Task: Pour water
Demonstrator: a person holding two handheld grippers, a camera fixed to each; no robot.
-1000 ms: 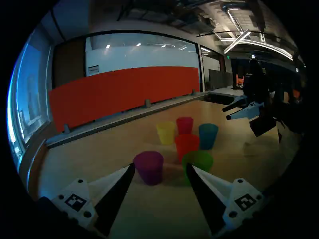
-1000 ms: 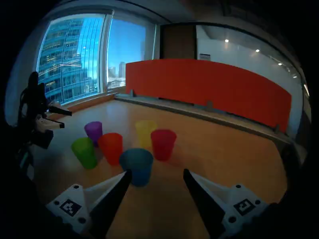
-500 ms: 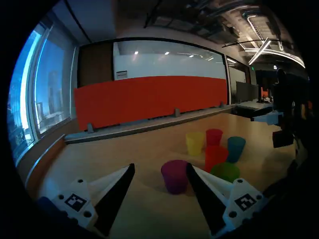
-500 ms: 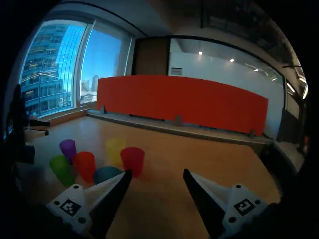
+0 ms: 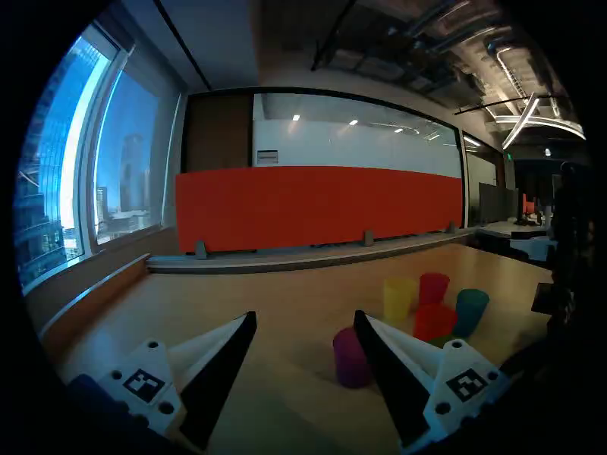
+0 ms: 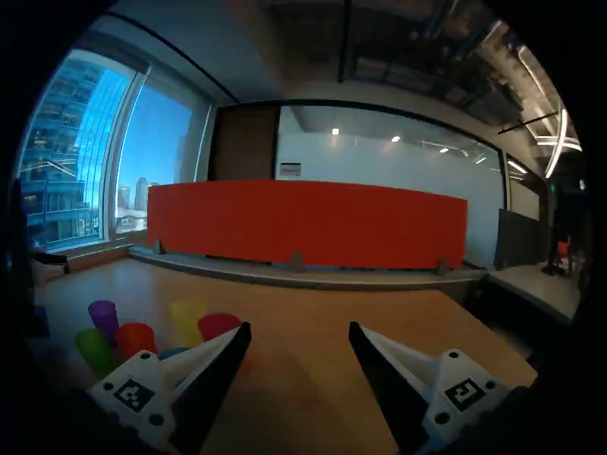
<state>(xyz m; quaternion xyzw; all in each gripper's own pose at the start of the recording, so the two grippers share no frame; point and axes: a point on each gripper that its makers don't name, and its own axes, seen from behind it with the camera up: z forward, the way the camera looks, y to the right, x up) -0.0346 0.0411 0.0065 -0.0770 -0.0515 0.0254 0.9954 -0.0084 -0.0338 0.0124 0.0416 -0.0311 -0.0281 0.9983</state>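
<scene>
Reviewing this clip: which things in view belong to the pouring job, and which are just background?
Belonging to the job:
left gripper, open
right gripper, open
purple cup
yellow cup
red cup
orange cup
teal cup
green cup

Just background:
wooden table
orange partition
windows
ceiling lights

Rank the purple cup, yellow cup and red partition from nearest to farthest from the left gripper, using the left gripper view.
1. Purple cup, just ahead of the left gripper, right of centre.
2. Yellow cup, farther back, to the right.
3. Red partition, at the back.
</scene>
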